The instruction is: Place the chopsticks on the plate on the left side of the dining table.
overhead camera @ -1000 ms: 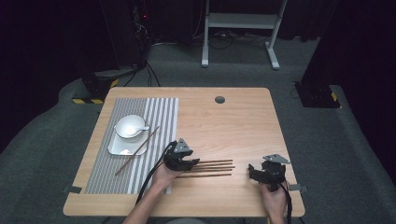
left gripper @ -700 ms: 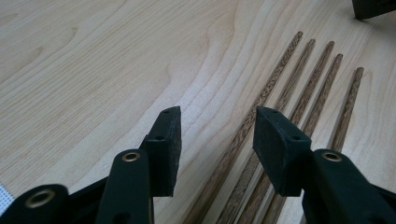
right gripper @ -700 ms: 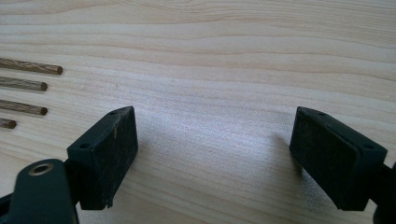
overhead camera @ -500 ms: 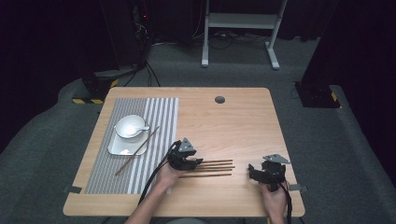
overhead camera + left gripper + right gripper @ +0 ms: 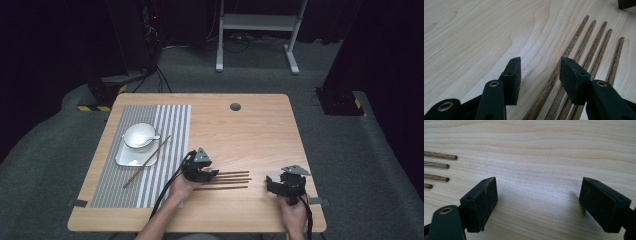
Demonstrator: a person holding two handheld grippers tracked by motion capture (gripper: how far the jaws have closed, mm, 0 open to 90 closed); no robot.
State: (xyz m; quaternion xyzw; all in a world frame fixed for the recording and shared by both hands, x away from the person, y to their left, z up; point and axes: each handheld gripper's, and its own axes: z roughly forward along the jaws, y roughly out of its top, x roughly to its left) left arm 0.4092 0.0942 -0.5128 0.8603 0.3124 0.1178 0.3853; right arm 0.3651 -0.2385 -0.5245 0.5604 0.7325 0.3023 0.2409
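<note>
Your left tongs (image 5: 209,174) sit low over the pale wooden worktop (image 5: 260,130), right at the near ends of the thin brown wooden chopsticks (image 5: 227,179). The sticks lie flat in a row, side by side, and point across the worktop toward your right hand. In the left gripper view the left tongs (image 5: 540,72) are about half open. One stick (image 5: 564,60) runs up through the gap between the two black pads, and the pads do not press on it. The other sticks lie just to the side, partly under one pad.

Your right tongs (image 5: 272,184) rest on the worktop, well apart from the far tips of the sticks. In the right gripper view the right tongs (image 5: 537,195) are wide open with bare wood between the pads, and four stick tips (image 5: 445,166) show at the edge.

Farther off, on the grey and white striped mat (image 5: 127,175), a round white bowl (image 5: 139,135) sits on a white square plate (image 5: 131,157). One more brown stick (image 5: 147,161) leans across that plate.
</note>
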